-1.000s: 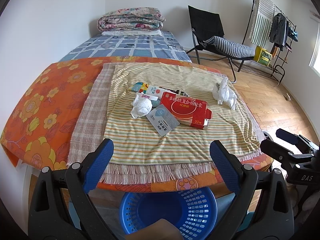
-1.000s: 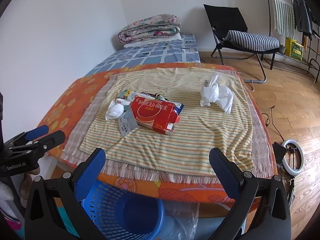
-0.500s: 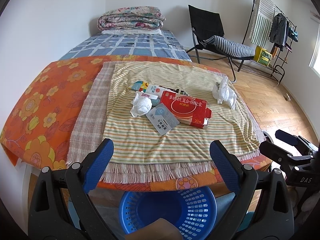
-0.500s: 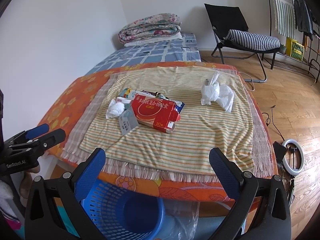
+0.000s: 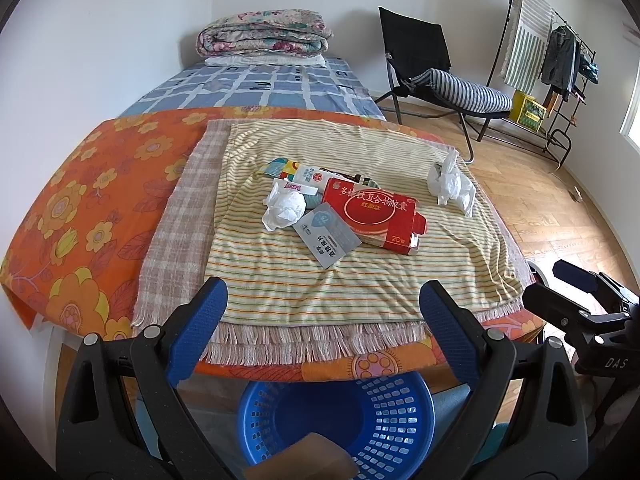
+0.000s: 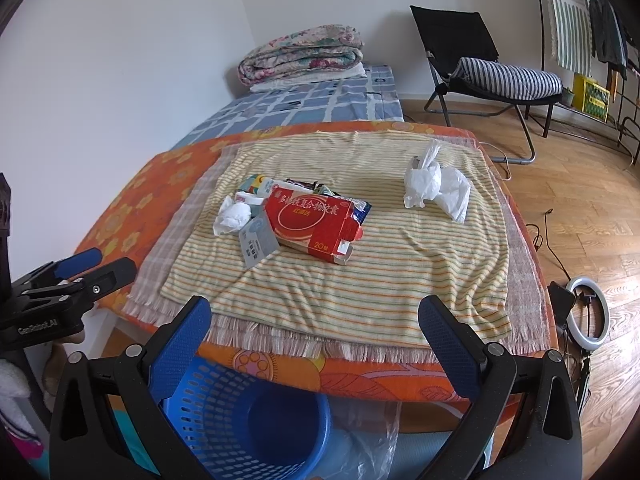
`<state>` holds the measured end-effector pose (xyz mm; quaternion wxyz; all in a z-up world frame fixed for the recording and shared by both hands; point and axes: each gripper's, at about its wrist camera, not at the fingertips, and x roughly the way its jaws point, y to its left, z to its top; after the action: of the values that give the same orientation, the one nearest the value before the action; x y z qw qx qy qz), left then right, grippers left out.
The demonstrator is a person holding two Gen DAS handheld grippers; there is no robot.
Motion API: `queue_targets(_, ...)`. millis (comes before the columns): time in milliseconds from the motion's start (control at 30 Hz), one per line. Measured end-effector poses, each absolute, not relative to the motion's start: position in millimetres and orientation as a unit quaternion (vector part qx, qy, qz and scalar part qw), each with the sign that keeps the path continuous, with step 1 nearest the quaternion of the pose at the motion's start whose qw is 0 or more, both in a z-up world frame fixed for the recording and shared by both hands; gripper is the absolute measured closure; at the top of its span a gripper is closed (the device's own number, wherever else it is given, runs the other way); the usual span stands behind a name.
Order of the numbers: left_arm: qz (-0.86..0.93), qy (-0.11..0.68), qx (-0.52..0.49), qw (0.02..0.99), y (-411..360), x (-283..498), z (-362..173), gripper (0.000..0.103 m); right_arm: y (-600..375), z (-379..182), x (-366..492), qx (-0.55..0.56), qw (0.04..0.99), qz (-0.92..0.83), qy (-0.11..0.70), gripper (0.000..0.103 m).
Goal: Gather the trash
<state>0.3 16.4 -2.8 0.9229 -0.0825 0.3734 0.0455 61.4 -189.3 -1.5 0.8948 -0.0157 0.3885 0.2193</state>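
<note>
Presently both the left tongs (image 5: 322,300) and right tongs (image 6: 314,318) stand wide and empty, short of the worktop (image 5: 100,184), where the light, crushable red medicine carton (image 6: 314,224) lies mid-cloth among wrappers, best gripped across its stiff long edges.

Glossy red cardboard box (image 5: 370,216) on woven striped cloth (image 5: 360,280) — perforated blue plastic basket (image 5: 384,420) below.

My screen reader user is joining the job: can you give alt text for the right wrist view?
The open right claw hovers at the bed's near edge, facing a striped cloth with trash: a red box, a crumpled tissue, and a white plastic bag. A blue basket sits below.
</note>
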Motion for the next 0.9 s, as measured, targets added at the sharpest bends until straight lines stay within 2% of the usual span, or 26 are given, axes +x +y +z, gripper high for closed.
queue_targets(500,0.042,0.386,-0.099,0.916,27,-4,-10,0.004,-196,-3,67,-0.007,0.897,0.218,0.384,0.000)
queue_targets(900,0.038,0.412,-0.082,0.907,49,44,-15,0.005,-198,5,96,-0.030,0.898,0.224,0.377,0.000)
